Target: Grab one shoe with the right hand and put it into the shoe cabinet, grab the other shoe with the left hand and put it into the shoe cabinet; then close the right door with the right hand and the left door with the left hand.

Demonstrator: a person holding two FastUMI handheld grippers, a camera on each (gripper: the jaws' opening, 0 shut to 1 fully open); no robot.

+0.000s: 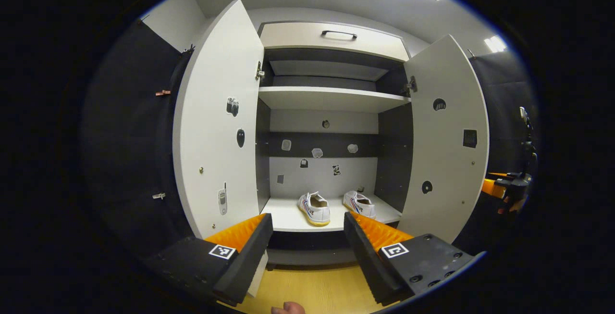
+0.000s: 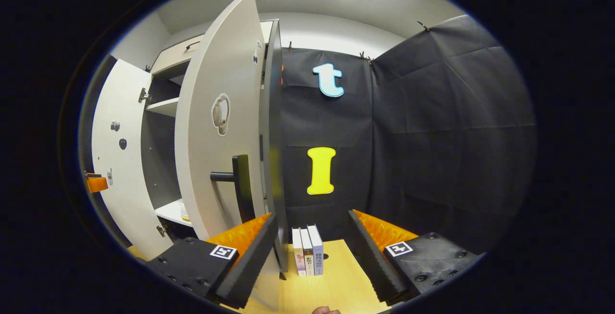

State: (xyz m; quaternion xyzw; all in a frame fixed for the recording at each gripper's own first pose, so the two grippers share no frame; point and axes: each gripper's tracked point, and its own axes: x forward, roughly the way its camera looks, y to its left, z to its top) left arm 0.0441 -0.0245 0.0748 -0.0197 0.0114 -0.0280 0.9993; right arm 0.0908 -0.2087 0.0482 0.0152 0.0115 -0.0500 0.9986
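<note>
Two white canvas shoes with red and blue stripes, one on the left [image 1: 314, 208] and one on the right [image 1: 359, 203], sit side by side on the bottom shelf [image 1: 288, 218] of the tall white and grey shoe cabinet [image 1: 331, 40]. So both shoes look put away. Both doors are wide open, so closing them is the job that I think is left.

The left gripper [image 1: 307, 246] hangs in front of the cabinet with its orange and black fingers apart and nothing between them. The right gripper [image 2: 312, 249] is by the outside of the white right door [image 2: 216, 121], near its black bar handle [image 2: 240, 184]. Its fingers are apart too and hold nothing.

What could go wrong? The right door's edge is very close to the left finger of the right gripper. A push at the wrong spot could slip off the flat door. If the door swings too fast, it could bang and bounce open again. The left white door [image 1: 216, 121] stands far out, so the left gripper has to get around it first or it may bump the edge.

Three thin books [image 2: 307, 251] stand on the light wooden floor by the cabinet. A low swing could knock them down.

The shoes have blue writing on the side, and the book spines have writing, but it is too small to read.
</note>
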